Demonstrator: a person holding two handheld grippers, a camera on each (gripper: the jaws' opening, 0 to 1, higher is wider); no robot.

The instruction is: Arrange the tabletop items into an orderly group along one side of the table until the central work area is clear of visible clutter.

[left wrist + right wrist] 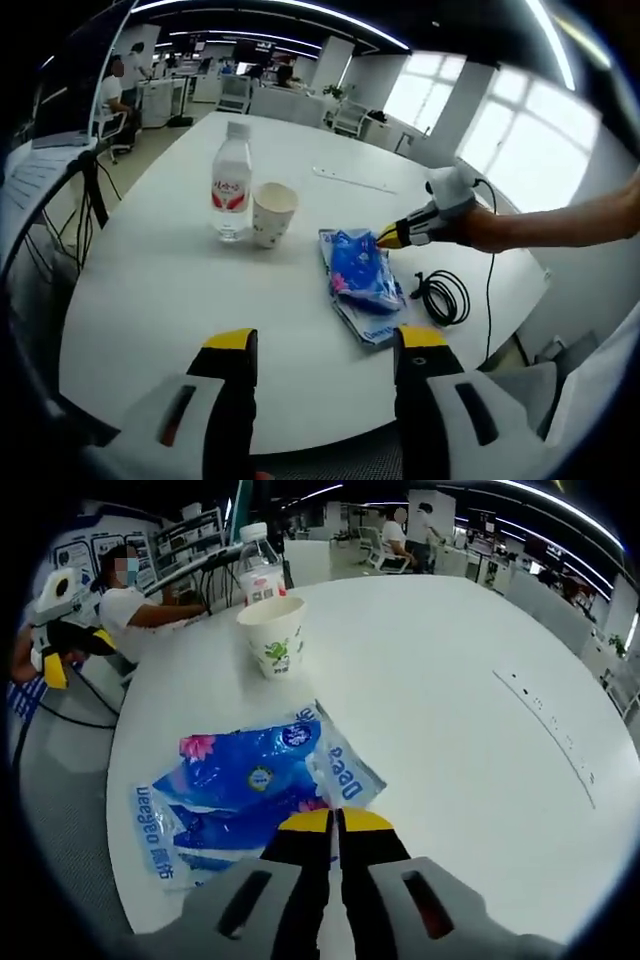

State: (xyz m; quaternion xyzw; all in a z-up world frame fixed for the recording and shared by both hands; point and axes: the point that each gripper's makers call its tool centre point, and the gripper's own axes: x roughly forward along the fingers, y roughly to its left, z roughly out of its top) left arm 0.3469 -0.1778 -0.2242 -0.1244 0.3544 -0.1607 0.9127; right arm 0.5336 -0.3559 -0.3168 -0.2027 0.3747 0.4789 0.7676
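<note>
Tabletop clutter sits on a large white table [150, 300] with a rounded outline, its surface smooth and glossy enough to catch the ceiling strip lights; in the left gripper view it spreads ahead of the jaws, and a long thin seam or strip runs across its far part. Around it lies an open office: rows of desks and chairs in the distance, tall bright windows off to the right beyond the jaws, and seated people at workstations at the far left. Largest of the items is the blue plastic packet [360, 280], lying flat just ahead of and between the left gripper [324, 345] tips, slightly toward the right jaw; its jaws stand released, well apart, holding nothing. In the right gripper view the same packet [240, 790] lies directly ahead of the right gripper [336, 822], whose yellow-tipped jaws are pressed together over the packet's near edge, though whether they pinch the film cannot be told. Farther ahead of the left jaws, to their left, a clear water bottle [231, 190] with a red label stands upright, with a white paper cup [272, 213] just beside it, upright and open-mouthed. A coiled black cable [445, 297] lies beyond the right jaw, near the table edge.
</note>
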